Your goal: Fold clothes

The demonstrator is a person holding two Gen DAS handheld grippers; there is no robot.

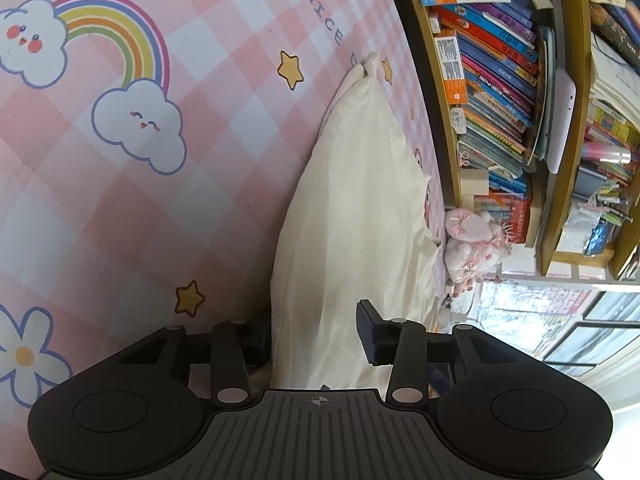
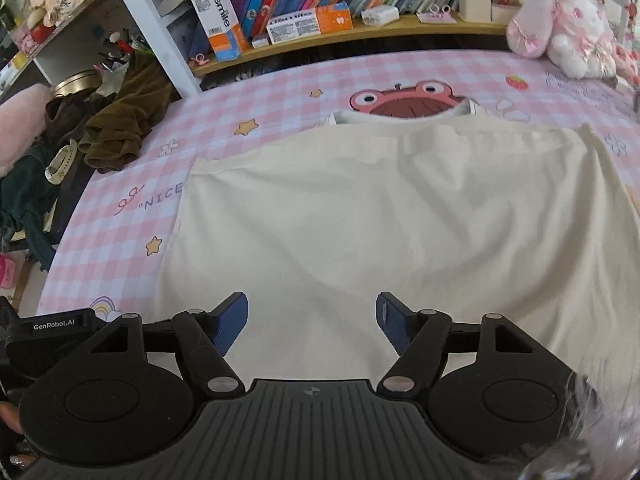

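A cream garment (image 2: 380,208) lies spread flat on the pink checked sheet (image 2: 120,240). In the left wrist view the same cream garment (image 1: 352,208) runs away from the camera as a long fold. My left gripper (image 1: 316,336) is open, with the garment's near edge lying between its jaws; the left pad is partly hidden behind the cloth. My right gripper (image 2: 312,320) is open and empty, just above the garment's near part. A frog print (image 2: 404,100) on the sheet shows beyond the garment's far edge.
A bookshelf (image 2: 340,36) full of books runs along the far side. A pink plush toy (image 2: 568,28) sits at the far right. A pile of brown and dark clothes (image 2: 112,120) lies at the left edge.
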